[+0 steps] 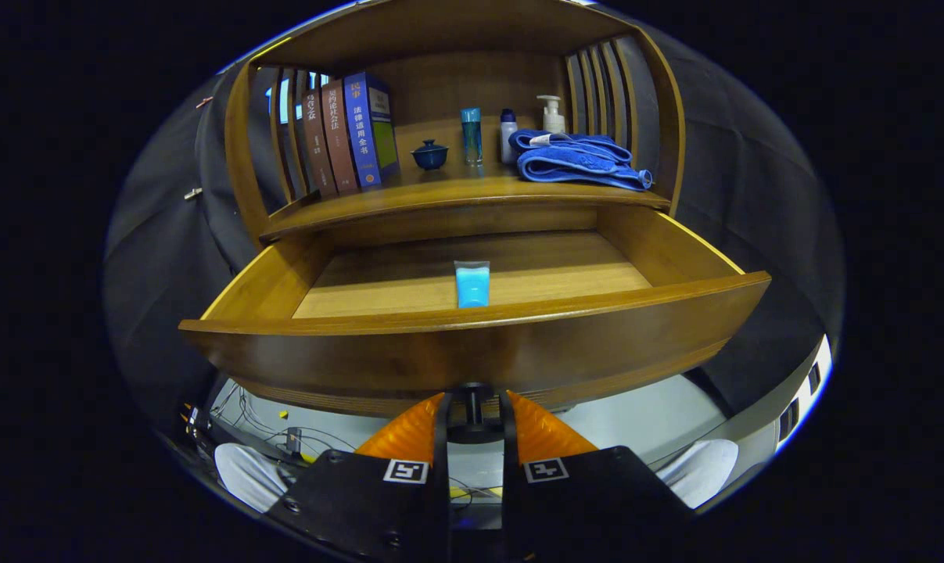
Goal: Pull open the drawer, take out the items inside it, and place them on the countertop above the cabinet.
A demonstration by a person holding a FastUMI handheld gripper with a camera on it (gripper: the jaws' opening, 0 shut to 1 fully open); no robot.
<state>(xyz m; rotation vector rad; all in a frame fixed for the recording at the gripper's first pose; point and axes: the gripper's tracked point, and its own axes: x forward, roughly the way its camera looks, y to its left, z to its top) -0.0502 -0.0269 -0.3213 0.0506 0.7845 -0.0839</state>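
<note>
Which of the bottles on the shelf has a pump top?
The white bottle behind the blue towel. The tall blue one and the blue-capped one beside it have plain caps.

Books (346, 133) three, bottles (472, 134) three, towel (577, 160) one, sachet (472, 284) one.

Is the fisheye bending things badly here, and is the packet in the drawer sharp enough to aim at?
Gripper view: strong barrel distortion bows the drawer front; the blue packet on the drawer floor is sharp and evenly lit, no glare; the gripper fingers sit dim around the knob, contact unclear.
</note>
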